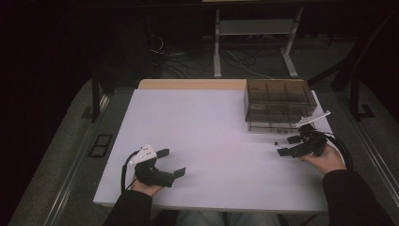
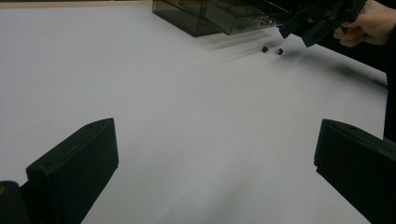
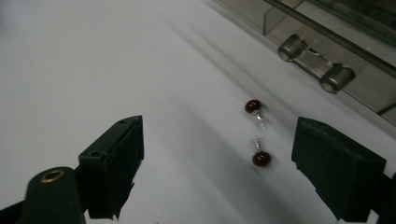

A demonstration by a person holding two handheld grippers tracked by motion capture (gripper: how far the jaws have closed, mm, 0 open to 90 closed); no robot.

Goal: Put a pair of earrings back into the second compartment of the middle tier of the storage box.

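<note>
Dim high view: the studs [image 1: 275, 141] are barely a dark speck there, right of centre, just below the box [image 1: 278, 102]. Box contents too murky to read; its far side is cut off at the top edge of the right gripper view. Left gripper view blurs the box's near edge into streaks.

Studs [image 3: 257, 132]: two small dark-red balls on clear posts, lying on the table [image 1: 202, 141] posts toward each other, close but apart, right of centre in the right gripper view. In the left gripper view they sit upper right [image 2: 272, 49].

Right gripper [image 1: 292, 145], mid-right of the high view, jaws unclenched, gripping nothing; studs lie ahead, nearer the right jaw, untouched. Left gripper [image 1: 171, 163], lower left, jaws spread wide, bare table between them.

Box: smoky clear plastic, compartmented, with a clasp [image 3: 316, 63] facing the studs. Nothing between jaws and studs.
</note>
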